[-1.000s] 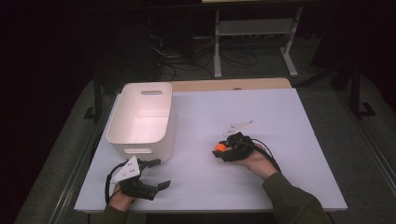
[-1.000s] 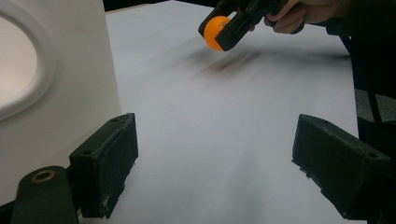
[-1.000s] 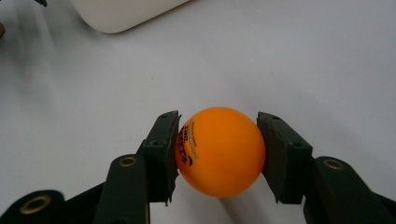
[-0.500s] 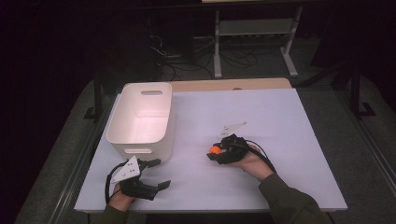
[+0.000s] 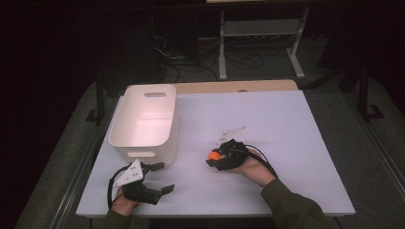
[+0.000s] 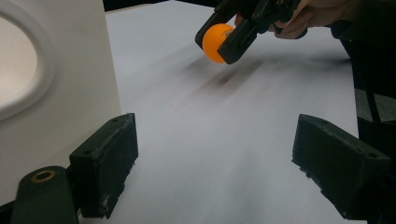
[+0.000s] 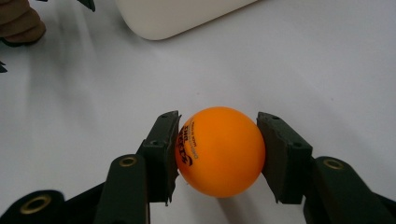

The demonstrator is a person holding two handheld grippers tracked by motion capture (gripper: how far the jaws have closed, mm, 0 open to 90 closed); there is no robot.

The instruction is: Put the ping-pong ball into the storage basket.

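The right gripper (image 5: 216, 156) has drifted from where it was a second ago, sliding in towards the person and a touch to nine o'clock, and it carries the orange ball (image 7: 219, 151) with it, jaws pinching it on both sides, printed lettering against one pad. In the left gripper view the ball (image 6: 215, 36) hangs just clear of the desk (image 5: 286, 124), so I judge the pick is done and the carry is on, most likely heading for the white bin (image 5: 145, 119) out at ten o'clock from it. The left gripper (image 5: 160, 177) rests at the near edge, jaws spread wide, holding nothing, just in front of the bin's near wall. Nothing lies between ball and bin; the bin's rim is the one thing to lift over.
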